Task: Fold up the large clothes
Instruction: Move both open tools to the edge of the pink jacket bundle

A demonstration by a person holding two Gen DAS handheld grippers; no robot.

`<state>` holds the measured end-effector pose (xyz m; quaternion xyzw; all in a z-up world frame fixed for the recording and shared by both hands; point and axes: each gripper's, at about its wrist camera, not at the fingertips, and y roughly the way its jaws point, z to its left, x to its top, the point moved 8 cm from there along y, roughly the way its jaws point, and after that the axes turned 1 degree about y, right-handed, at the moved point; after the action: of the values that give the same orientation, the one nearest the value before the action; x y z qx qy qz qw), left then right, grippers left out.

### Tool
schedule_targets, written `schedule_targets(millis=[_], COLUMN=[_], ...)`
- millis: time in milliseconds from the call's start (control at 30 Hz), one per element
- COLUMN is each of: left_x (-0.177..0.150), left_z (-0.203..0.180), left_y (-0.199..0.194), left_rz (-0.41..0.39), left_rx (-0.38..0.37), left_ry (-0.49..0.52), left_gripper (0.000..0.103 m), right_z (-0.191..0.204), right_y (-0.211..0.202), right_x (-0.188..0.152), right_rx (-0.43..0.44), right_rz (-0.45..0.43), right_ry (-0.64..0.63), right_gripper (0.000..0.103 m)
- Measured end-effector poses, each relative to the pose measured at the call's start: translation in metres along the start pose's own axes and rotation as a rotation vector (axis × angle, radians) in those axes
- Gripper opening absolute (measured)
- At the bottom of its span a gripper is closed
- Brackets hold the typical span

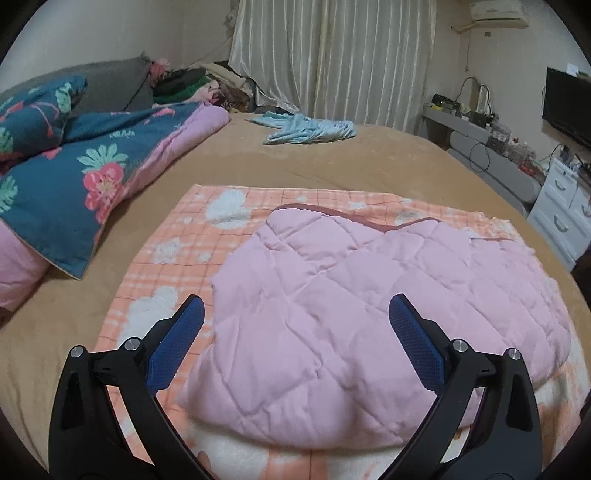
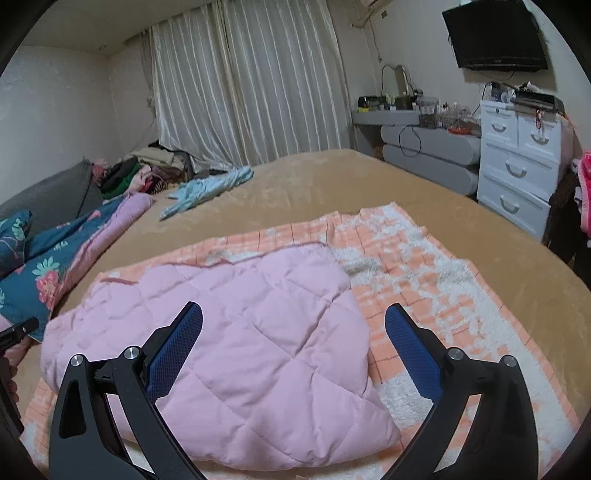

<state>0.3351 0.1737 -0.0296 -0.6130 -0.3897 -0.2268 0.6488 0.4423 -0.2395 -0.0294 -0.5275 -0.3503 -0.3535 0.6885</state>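
Note:
A large garment lies spread on the tan bed (image 1: 314,162). Its fluffy orange-and-white checked outside (image 1: 173,236) (image 2: 424,273) faces up, and a flap of pink quilted lining (image 1: 351,295) (image 2: 240,332) is folded over its middle. My left gripper (image 1: 297,310) hovers above the pink flap's near left part, jaws wide open, nothing between the blue pads. My right gripper (image 2: 293,317) hangs over the flap's near right part, also open and empty. A black piece of the left gripper (image 2: 16,332) shows at the right wrist view's left edge.
A blue floral duvet (image 1: 62,177) with pink lining is heaped on the bed's left side. A light blue garment (image 1: 310,131) lies farther back. Piled clothes (image 2: 147,170) sit by the curtain. White drawers (image 2: 517,162), a grey dresser (image 2: 428,147) and a wall television (image 2: 495,33) stand right.

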Motion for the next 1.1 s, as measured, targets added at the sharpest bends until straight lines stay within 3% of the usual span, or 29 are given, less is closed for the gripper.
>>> schedule_targets(millis=[567,867,1100], left_x=[-0.023,-0.049,-0.073], left_z=[-0.004,0.005,0.009], left_y=[-0.059,-0.068,-0.051], left_rz=[-0.063,-0.038,0.04], left_rx=[-0.004,0.004,0.002], left_ry=[0.0,-0.006,-0.03], left_gripper=[0.094,0.094,0.094], right_z=[0.015,0.024,0.038], right_y=[-0.076,-0.078,-0.06], right_x=[0.019,-0.001,-0.036], right_rx=[0.021,0.019,0.029], right_rz=[-0.156,-0.12,-0.02], right_ry=[-0.032,-0.057,-0.028], right_gripper=[0.099,0.099,0.099])
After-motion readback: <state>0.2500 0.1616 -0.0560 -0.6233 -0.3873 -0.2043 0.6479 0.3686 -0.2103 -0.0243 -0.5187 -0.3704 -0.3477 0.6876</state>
